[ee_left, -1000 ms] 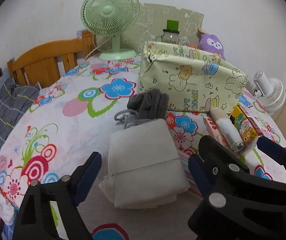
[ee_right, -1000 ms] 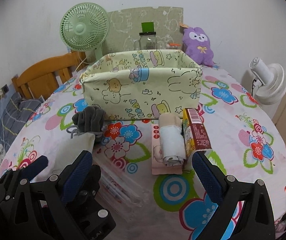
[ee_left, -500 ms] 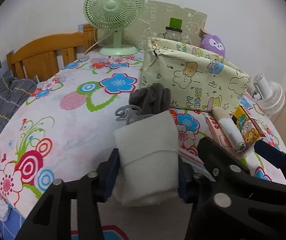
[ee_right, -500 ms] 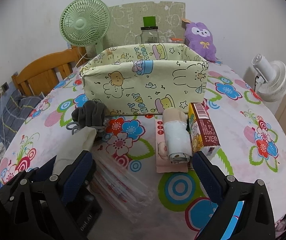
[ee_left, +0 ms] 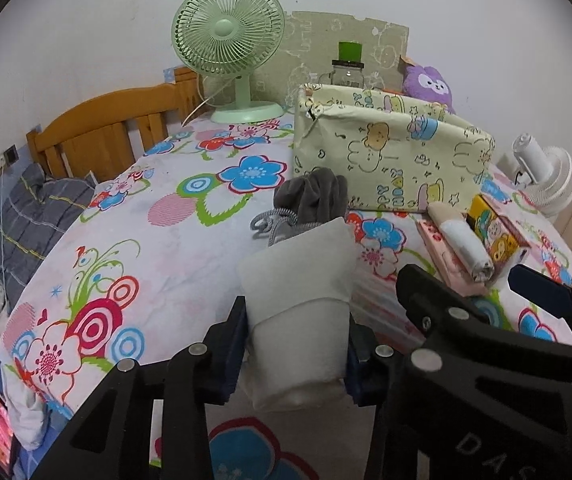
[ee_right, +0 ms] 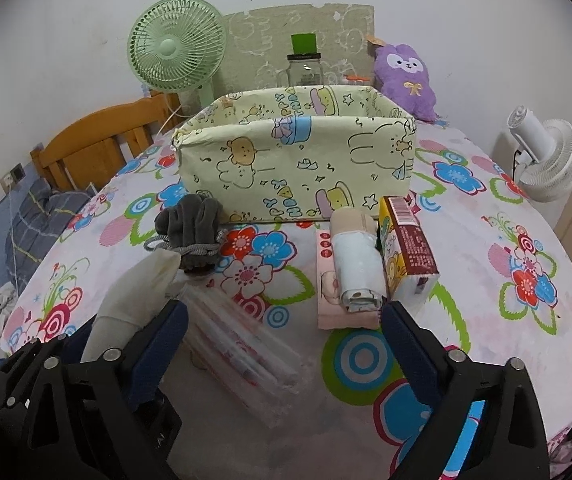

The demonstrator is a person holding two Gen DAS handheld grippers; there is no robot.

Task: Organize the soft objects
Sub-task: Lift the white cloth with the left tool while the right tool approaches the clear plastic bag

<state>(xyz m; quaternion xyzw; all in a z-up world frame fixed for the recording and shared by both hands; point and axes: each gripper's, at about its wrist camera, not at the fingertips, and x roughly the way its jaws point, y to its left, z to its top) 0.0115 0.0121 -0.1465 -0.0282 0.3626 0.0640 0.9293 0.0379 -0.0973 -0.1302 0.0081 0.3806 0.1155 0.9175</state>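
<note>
A white folded cloth stands squeezed between the pads of my left gripper, whose jaws are closing on it; its far end tips up off the floral sheet. The same cloth shows at the left of the right wrist view. Grey gloves lie just beyond it, in front of the cream cartoon-print box. A rolled white and beige cloth lies on a pink pack beside a tissue carton. My right gripper is open above the sheet, with nothing gripped.
A clear plastic pack lies under the right gripper's left finger. Behind the box stand a green fan, a glass jar and a purple plush. A white fan is off the right edge, a wooden headboard at the left.
The left jaws came in from wide apart and pinched the white cloth, bunching it narrower and raising it. The right gripper has stayed where it was.
</note>
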